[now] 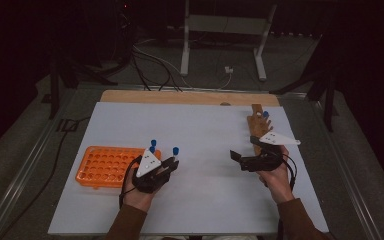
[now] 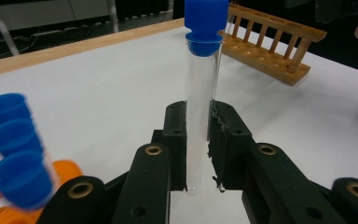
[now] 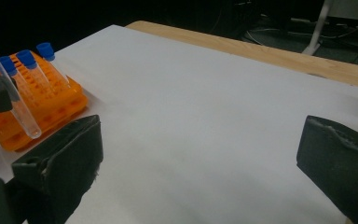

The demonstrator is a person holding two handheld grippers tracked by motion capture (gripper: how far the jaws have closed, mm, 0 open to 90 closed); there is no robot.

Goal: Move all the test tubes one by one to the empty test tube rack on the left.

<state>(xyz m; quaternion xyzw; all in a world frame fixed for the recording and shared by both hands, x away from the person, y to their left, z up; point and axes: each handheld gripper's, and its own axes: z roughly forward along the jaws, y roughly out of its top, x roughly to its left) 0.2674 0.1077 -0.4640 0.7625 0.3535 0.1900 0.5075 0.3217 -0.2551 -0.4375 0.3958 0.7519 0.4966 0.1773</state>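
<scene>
White table (image 1: pixel 205 200): orange rack (image 1: pixel 102 167) holds capped tubes; left tool (image 2: pixel 198 135) clenches tube (image 2: pixel 202 93); right tool (image 3: pixel 200 163) released.

A bench (image 1: pixel 130 125) covered by a white sheet, with a strip of bare pale wood showing along its far edge. Beyond it, grey carpeted floor (image 1: pixel 290 65) in a dark room. A tangle of black and white cables (image 1: pixel 150 62) lies on that floor, behind the far left part of the bench — one white cable runs on to a small white plug (image 1: pixel 228 70). Near it stand the two white legs of a metal stand (image 1: pixel 222 30), joined by a flat crossbar. A dark cable (image 1: pixel 55 160) trails along the floor beside the left edge of the bench.
</scene>
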